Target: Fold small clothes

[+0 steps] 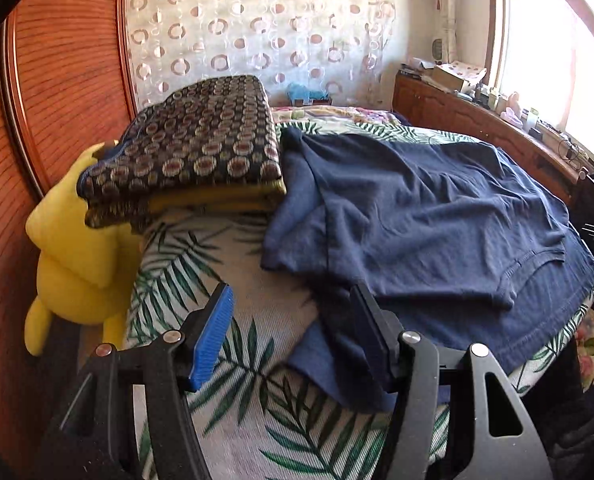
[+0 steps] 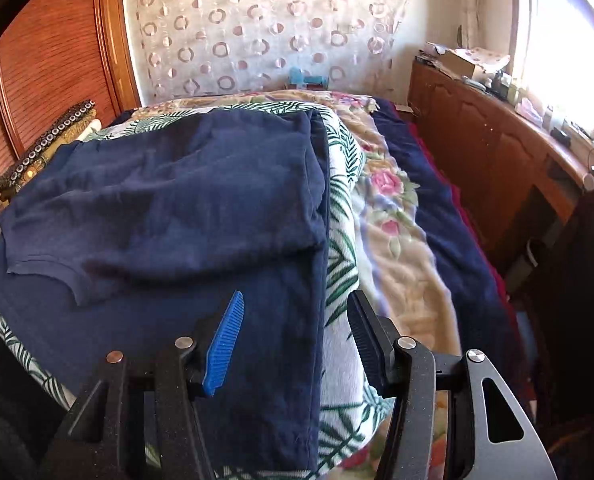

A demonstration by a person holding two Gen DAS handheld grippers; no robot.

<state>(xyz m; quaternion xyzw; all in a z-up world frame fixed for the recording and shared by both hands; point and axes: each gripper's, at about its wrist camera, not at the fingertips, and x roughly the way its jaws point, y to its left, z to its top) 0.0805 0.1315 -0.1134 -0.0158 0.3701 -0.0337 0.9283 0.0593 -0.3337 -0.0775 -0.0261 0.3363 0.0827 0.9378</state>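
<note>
A navy T-shirt (image 1: 437,208) lies spread on the leaf-print sheet (image 1: 201,264) of a bed, with one layer folded over itself and a sleeve hem showing near the front. My left gripper (image 1: 293,300) hovers open just above the shirt's near left corner; its right finger stands over the cloth, its blue left pad (image 1: 213,340) over bare sheet. In the right wrist view the same T-shirt (image 2: 157,208) fills the left half. My right gripper (image 2: 297,300) is open, straddling the shirt's straight right edge. Neither gripper's pads press on the cloth.
A folded patterned blanket stack (image 1: 193,148) sits at the shirt's far left, with a yellow plush toy (image 1: 73,248) beside it against wooden panelling (image 1: 37,100). A floral blanket (image 2: 397,220) lies right of the sheet. A cluttered wooden cabinet (image 2: 489,136) runs along the right under a window.
</note>
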